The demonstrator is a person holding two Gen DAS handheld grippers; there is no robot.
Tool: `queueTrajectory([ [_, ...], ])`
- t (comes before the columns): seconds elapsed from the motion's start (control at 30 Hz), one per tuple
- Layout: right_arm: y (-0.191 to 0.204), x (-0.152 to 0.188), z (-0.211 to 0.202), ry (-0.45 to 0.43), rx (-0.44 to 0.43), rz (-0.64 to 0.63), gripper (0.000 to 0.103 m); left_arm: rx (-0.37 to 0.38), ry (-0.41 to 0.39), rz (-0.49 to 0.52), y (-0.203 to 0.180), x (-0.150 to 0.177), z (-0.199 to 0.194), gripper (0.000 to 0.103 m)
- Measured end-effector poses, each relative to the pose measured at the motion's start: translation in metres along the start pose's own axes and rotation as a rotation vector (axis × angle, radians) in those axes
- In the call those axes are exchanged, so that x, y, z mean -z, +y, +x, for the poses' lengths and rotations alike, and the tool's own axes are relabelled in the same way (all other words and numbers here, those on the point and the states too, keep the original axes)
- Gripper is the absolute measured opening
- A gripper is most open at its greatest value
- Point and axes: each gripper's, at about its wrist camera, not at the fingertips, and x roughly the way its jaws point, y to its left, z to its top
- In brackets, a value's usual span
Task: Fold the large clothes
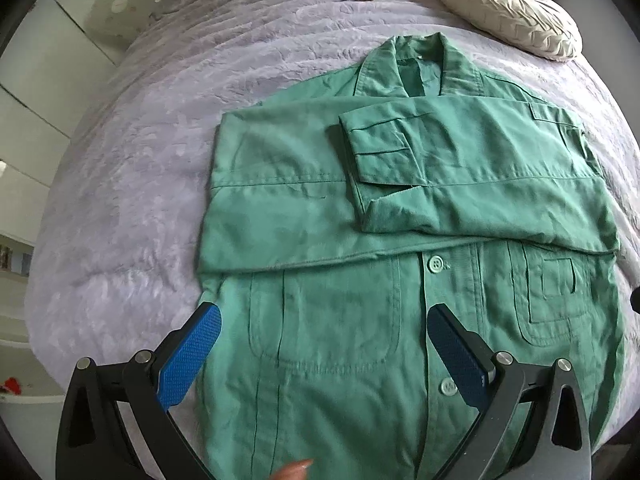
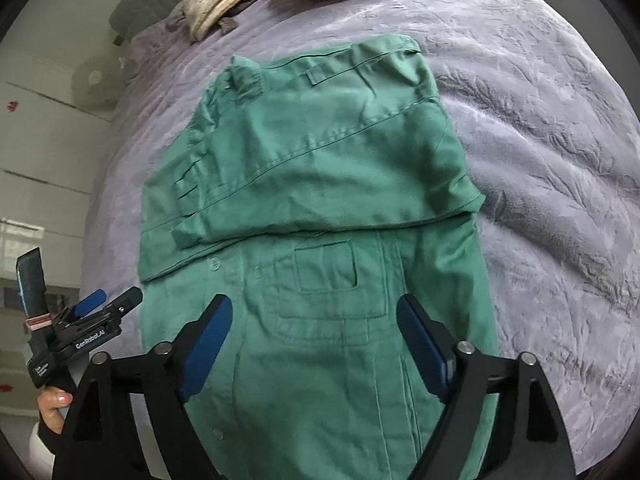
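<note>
Left wrist: jacket (image 1: 360,208) beneath open tongs (image 1: 324,320)

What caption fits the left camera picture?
Open left gripper above a half-folded green jacket on a purple blanket.

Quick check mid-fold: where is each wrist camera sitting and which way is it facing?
Left wrist: above the jacket's near hem, facing steeply down; left gripper open, a fingertip at the bottom edge.
Right wrist: further right, facing down; right gripper open, the left gripper and a hand at lower left.
Shared: jacket, purple bedspread, cream pillow.
</note>
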Motion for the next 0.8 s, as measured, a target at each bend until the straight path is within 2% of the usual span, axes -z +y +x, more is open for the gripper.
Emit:
queueTrajectory([
  [0.07,0.002,0.004,-0.003,0.012,-0.019,-0.027,0.103,-0.003,0.005,-0.011,-0.002,0.008,-0.007,0.103],
  [0.23,-0.001,0.015,-0.005,0.082,-0.081,-0.052,0.103,-0.004,0.025,-0.061,-0.006,0.032,-0.021,0.103],
  [0.37,-0.007,0.028,-0.004,0.134,-0.084,-0.028,0.103,0.016,0.050,-0.089,-0.005,0.049,-0.025,0.103],
  [0.63,-0.013,0.055,-0.012,0.128,-0.109,0.061,0.103,0.063,0.059,-0.044,0.009,0.082,-0.027,0.103],
  [0.8,-0.010,0.089,-0.003,0.131,-0.119,0.153,0.103,0.096,0.085,-0.028,0.031,0.110,-0.016,0.103],
])
